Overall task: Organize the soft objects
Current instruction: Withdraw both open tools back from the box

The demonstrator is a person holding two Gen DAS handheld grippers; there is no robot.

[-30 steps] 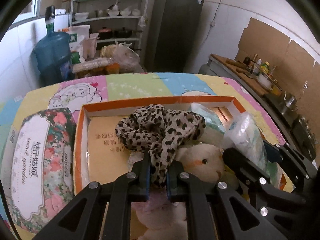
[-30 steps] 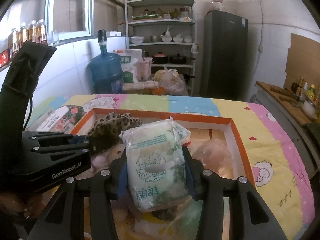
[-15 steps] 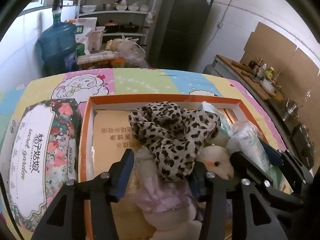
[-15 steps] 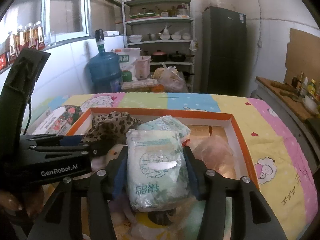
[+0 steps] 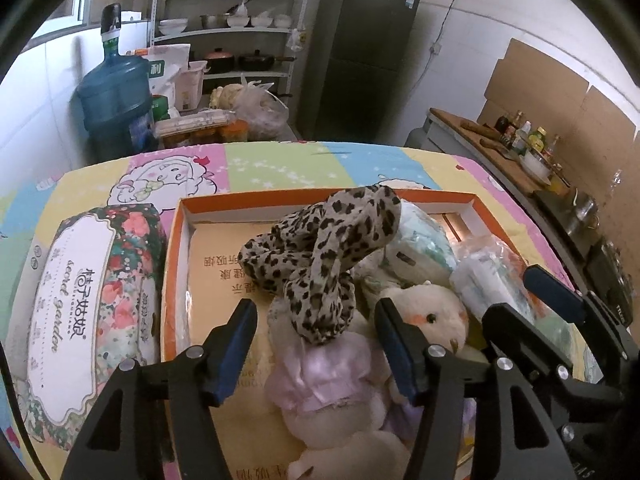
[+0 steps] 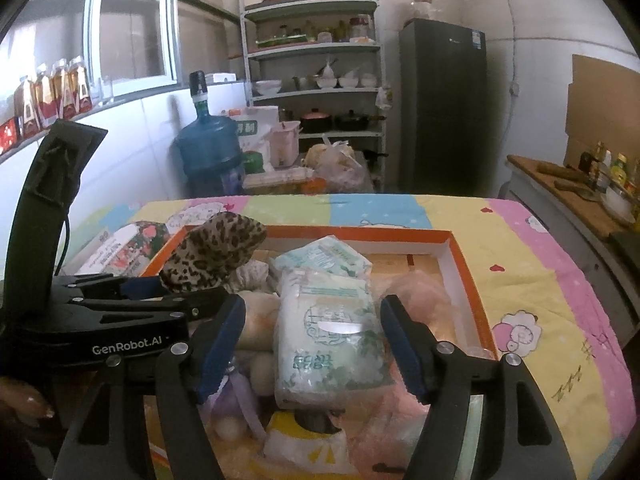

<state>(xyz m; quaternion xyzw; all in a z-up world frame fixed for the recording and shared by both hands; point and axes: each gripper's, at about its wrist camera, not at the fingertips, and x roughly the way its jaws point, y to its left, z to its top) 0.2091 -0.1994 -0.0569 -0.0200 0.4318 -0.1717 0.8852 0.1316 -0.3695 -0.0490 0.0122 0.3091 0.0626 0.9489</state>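
done: leopard scarf point(image 5: 320, 256), plush toy point(image 5: 424, 316), tissue pack point(image 6: 332, 332) lie in orange box point(image 5: 176, 280) | left gripper point(image 5: 316, 344), right gripper point(image 6: 312, 344): jaws just opened, gripping nothing | left: floral pack point(image 5: 80, 312) outside box's left edge

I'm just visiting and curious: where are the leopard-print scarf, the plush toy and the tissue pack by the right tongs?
leopard-print scarf point(image 5: 320, 256): left wrist view, on its knotted middle.
plush toy point(image 5: 430, 314): left wrist view, on its face.
tissue pack point(image 6: 328, 332): right wrist view, on its printed front.
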